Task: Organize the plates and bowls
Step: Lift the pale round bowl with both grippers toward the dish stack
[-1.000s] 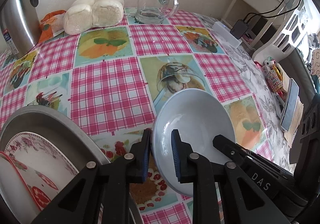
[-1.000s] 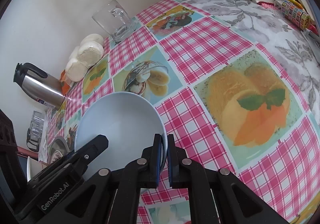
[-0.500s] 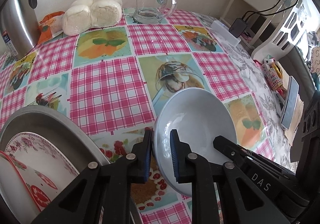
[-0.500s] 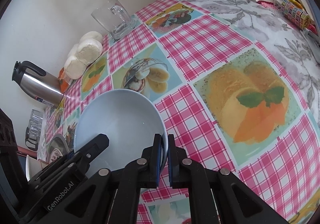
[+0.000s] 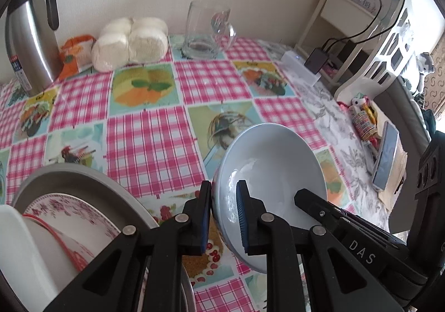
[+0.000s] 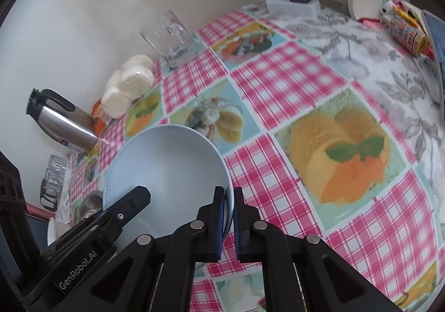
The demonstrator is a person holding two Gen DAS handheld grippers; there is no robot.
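A pale blue bowl (image 5: 275,173) hangs tilted above the checked tablecloth, held from both sides. My left gripper (image 5: 224,198) is shut on its left rim, one pad outside and one inside. My right gripper (image 6: 228,205) is shut on the opposite rim of the same bowl (image 6: 167,167). Each gripper's black body shows in the other's view. At lower left in the left wrist view a grey metal basin (image 5: 83,178) holds a floral plate (image 5: 69,214) and a white bowl with a red rim (image 5: 33,250).
Along the wall stand a steel thermos jug (image 5: 27,42), a bag of white buns (image 5: 130,42) and a glass mug (image 5: 207,31). A white power strip with a black adapter (image 5: 303,67) lies at the table's far right. Small items and a phone (image 5: 385,156) sit on the right.
Both grippers have risen with the blue bowl between them, so the table looks farther below. The left jaws closed slightly tighter on the rim.
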